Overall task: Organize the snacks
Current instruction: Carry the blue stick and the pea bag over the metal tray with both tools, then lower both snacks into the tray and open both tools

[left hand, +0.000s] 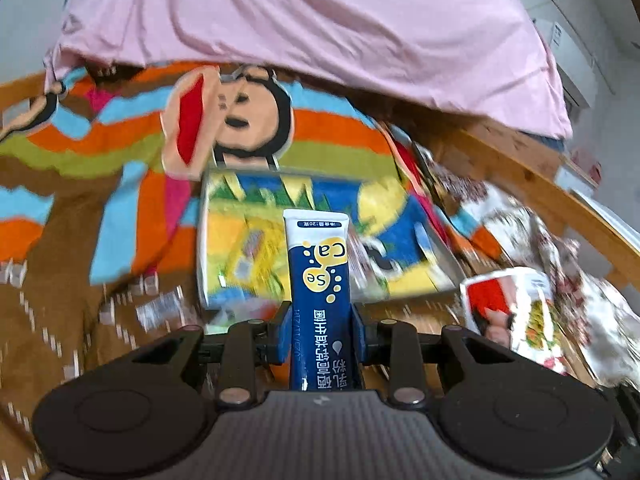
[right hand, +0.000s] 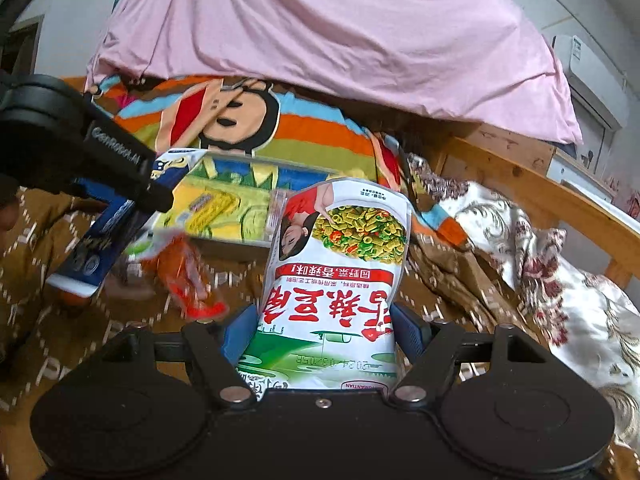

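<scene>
My left gripper [left hand: 318, 332] jaws clench a blue sachet [left hand: 320, 296], held above the bed's brown blanket [left hand: 60, 320]. Clear tray [right hand: 224, 208] lies far-centre. Right gripper [right hand: 320, 330] jaws grasp a white snack bag [right hand: 336, 280].

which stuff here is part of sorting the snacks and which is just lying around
Part of the job:
- blue packet, held by left gripper
- white bean packet, held by right gripper
- orange packet on the bed
- clear tray

Just lying about:
- pink sheet
- cartoon blanket
- floral cloth
- wooden bed frame
</scene>
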`<state>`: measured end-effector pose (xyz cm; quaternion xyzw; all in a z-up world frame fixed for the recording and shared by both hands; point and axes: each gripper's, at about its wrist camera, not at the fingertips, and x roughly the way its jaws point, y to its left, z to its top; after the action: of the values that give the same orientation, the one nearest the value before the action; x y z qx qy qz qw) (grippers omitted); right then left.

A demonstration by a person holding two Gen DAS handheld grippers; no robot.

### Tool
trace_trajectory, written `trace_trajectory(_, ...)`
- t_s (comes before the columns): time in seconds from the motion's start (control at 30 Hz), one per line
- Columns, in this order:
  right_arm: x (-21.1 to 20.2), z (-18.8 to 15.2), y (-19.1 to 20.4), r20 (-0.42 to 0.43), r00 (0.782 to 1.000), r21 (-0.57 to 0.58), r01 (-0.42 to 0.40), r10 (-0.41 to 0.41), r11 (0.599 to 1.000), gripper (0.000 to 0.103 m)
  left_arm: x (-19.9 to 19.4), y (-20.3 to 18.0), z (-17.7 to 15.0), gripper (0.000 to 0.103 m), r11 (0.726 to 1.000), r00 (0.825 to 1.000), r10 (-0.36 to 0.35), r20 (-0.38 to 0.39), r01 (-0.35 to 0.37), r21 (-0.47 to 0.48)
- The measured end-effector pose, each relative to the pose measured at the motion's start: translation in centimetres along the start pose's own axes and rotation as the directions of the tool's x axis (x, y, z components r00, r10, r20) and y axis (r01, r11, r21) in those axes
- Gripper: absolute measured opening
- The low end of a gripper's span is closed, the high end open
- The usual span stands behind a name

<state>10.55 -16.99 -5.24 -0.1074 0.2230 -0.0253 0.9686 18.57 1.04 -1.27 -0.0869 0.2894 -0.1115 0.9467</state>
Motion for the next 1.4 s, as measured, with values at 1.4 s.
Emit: trace_trajectory(1.4, 24.5, 6.9, 8.4, -0.029, 0.996, -0.123, -0.092, 0.09, 0.988, 0.083, 19.2, 7.4, 4.4, 0.036, 0.995, 0.993, 0.1, -0.061, -0.102, -0.02)
